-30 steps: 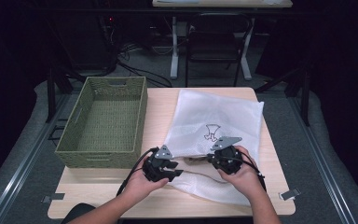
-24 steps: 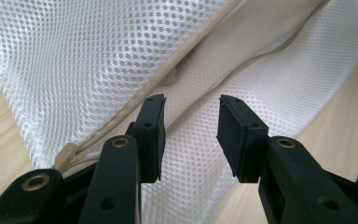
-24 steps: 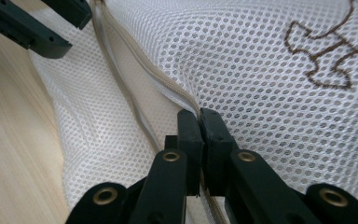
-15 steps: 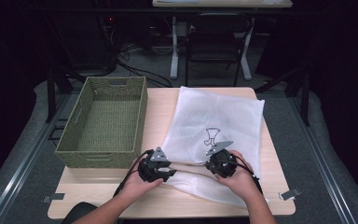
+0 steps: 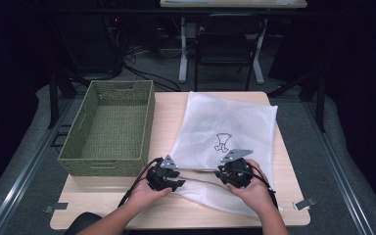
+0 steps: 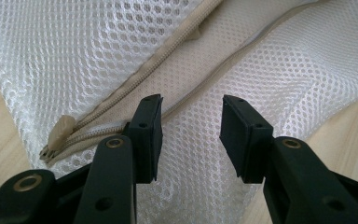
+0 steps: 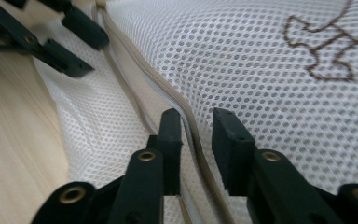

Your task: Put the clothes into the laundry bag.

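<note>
**Where each camera sits**

High view hangs above the person's side, looking forward and down over the whole table (image 5: pixel 176 215), with the green basket (image 5: pixel 108 128) at left and floor beyond; pretty far back. Left gripper view rides low, super close, looking along its own jaws at the white mesh bag (image 6: pixel 279 70) and its beige zipper (image 6: pixel 135 88); right gripper view is just as near, aimed along the same zipper (image 7: pixel 186 112), and it catches the left gripper (image 7: pixel 77 46) at top left; all three share that near edge of the bag.

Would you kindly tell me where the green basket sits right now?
High view: the green basket sits on the table's left half, beside the white mesh bag.
</note>
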Tool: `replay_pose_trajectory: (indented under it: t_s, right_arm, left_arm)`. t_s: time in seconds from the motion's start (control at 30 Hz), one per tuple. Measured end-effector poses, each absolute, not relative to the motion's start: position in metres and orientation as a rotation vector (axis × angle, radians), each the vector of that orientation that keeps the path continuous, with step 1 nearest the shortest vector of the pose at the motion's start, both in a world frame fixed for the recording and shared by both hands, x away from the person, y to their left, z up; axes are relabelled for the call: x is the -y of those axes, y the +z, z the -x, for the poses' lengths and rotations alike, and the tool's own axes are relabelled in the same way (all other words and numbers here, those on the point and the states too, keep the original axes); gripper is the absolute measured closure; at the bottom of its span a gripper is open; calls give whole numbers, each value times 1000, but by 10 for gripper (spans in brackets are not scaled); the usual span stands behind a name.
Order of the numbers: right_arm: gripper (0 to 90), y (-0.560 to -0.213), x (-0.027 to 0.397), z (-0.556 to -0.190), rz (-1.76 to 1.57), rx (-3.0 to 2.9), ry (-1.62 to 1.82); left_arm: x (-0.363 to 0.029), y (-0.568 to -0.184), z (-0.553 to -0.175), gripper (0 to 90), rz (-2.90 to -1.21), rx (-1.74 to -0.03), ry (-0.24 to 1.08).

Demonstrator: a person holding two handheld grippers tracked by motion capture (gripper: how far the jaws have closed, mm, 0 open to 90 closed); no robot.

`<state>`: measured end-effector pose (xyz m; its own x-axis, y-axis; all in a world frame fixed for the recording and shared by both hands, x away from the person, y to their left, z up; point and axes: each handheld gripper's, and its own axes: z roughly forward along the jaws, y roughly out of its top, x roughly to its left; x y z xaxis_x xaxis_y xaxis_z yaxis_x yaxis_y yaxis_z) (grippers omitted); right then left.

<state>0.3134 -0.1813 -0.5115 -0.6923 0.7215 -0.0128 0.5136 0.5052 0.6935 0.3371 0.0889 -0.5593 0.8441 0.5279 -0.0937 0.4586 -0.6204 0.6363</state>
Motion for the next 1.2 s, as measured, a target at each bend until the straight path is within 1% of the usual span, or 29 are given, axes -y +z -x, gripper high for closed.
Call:
replay_pose_trajectory:
  t_s: [0.07,0.17,0.33,0.37,0.57,1.03,1.1,1.13,1.2]
  right_arm:
    - [629,-509,189,-306,-1060,-2375,974]
    - [567,-502,207,-297,-1133,-2234,1021]
    - [533,-504,224,-292,-1190,-2182,1000]
    - [527,-509,232,-290,-1213,-2172,954]
    - [514,-527,245,-289,-1296,-2158,899]
    - [531,-541,259,-295,-1406,-2118,823]
    - [531,-542,260,-296,-1416,-2114,815]
    - [535,-545,262,-297,-1432,-2112,821]
    - [538,-545,263,-297,-1445,-2114,829]
  left_arm:
    - [-90,-560,-336,586,-2334,-712,134]
    - [-93,-561,-336,586,-2328,-723,134]
    - [-95,-562,-336,586,-2317,-739,137]
    - [-95,-562,-335,586,-2318,-740,142]
    - [-93,-564,-333,586,-2322,-743,156]
    - [-90,-569,-333,608,-2348,-747,148]
    - [-90,-569,-333,618,-2350,-746,149]
    - [-90,-570,-333,657,-2352,-746,155]
    - [-91,-570,-333,664,-2349,-749,154]
